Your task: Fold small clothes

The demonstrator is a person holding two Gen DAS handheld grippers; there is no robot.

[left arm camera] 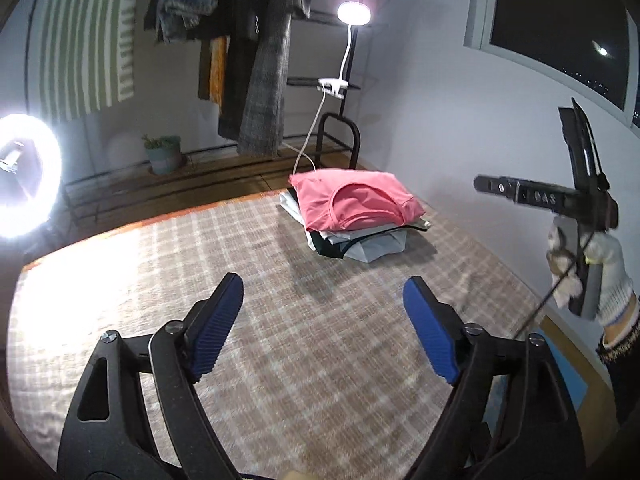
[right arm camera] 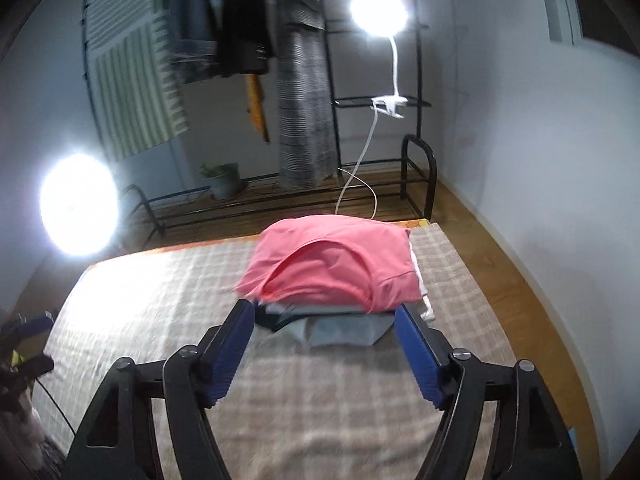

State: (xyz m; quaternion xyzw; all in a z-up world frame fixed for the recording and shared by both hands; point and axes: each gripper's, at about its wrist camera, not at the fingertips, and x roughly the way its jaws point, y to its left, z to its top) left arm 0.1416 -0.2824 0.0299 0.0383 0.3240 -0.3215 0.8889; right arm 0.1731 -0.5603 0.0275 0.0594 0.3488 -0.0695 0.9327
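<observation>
Ring light (left arm camera: 24, 176) glares at far left. Left gripper (left arm camera: 324, 324) hangs over the plaid bed cover (left arm camera: 248, 248), jaws spread wide, nothing between them. Folded pink garment (left arm camera: 352, 200) tops a stack of clothes (left arm camera: 356, 244) near the bed's far right corner. Right gripper (right arm camera: 324, 348), jaws likewise wide and apparently empty, points at that stack.

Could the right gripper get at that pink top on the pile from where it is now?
Probably yes. The right gripper is open and empty, pointed at the pink top on the folded pile, with only bare checked cover between.
</observation>
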